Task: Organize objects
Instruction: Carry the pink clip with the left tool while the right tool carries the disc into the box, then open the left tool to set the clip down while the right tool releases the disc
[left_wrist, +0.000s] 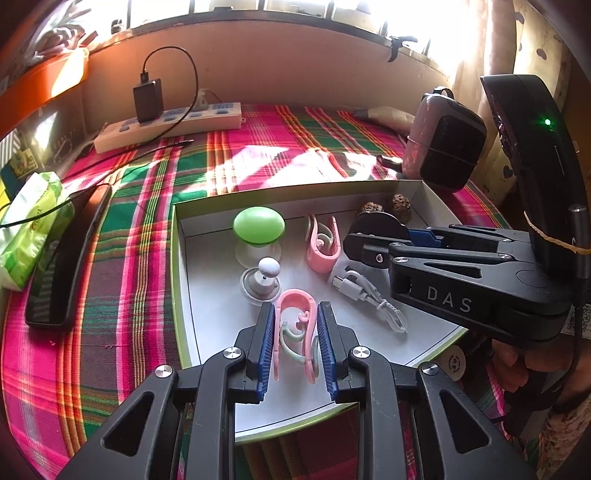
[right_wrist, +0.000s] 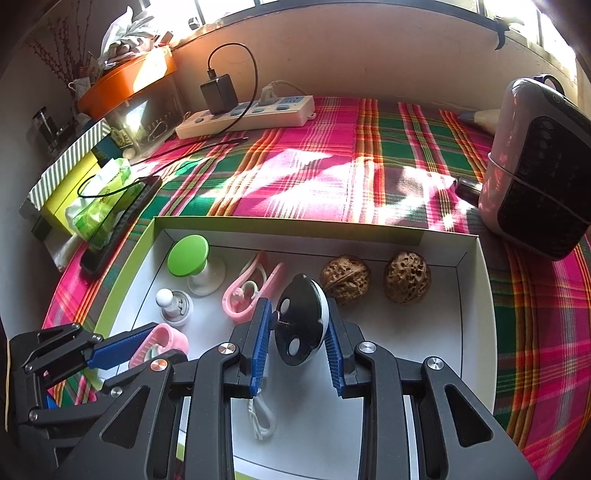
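Note:
A shallow white box (left_wrist: 177, 229) (right_wrist: 476, 280) with a green rim lies on the plaid cloth. My left gripper (left_wrist: 295, 308) (right_wrist: 159, 345) is shut on a pink clip (left_wrist: 295, 317) (right_wrist: 168, 338), low over the box's near part. My right gripper (right_wrist: 298, 304) (left_wrist: 384, 240) is shut on a round black and white disc (right_wrist: 303, 325) (left_wrist: 375, 221) held on edge above the box floor. In the box lie a second pink clip (left_wrist: 323, 245) (right_wrist: 245, 291), a green-topped knob (left_wrist: 258, 225) (right_wrist: 186, 254), a small white knob (left_wrist: 266, 267) (right_wrist: 166, 299), two walnuts (right_wrist: 345, 278) (right_wrist: 406, 277) and a white cable (left_wrist: 365, 291) (right_wrist: 262, 417).
Behind the box are a white power strip (left_wrist: 170, 123) with a black charger (left_wrist: 147, 99) and trailing cable. A dark phone (left_wrist: 62, 258) and a green tissue pack (left_wrist: 29, 225) lie to the left. A pink and black device (right_wrist: 535, 166) stands at the right.

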